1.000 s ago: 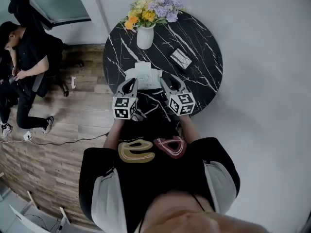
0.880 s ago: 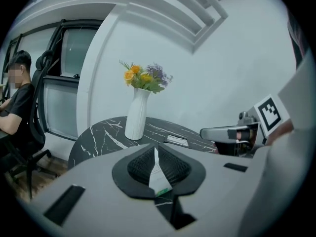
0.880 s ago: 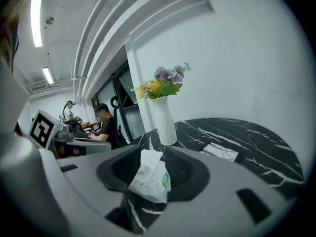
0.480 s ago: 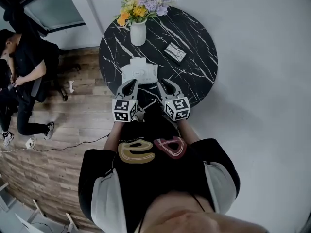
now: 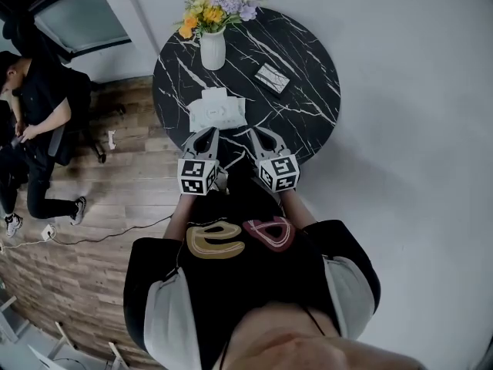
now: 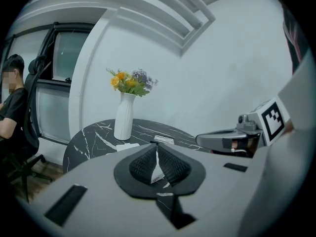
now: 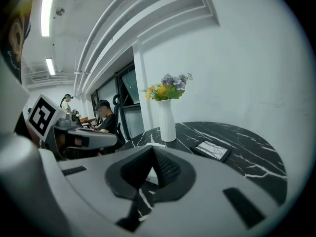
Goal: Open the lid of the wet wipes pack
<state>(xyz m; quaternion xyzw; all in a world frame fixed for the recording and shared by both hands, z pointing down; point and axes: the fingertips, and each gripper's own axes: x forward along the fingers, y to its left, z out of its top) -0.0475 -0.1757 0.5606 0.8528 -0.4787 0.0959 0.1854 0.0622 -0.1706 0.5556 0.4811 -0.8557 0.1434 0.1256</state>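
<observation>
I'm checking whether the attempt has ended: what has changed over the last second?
The left gripper and right gripper drew back from the wet wipes pack toward the person; the right gripper's jaws have just closed on nothing. Pack, vase and flat box lie unmoved on the table.

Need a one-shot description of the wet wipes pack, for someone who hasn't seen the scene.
On the round black marble table, the wet wipes pack lies flat just in front of the white vase of flowers, toward the person's edge. It is the only white, soft-looking packet: the vase stands upright, and the other flat item is smaller with a dark rim.
</observation>
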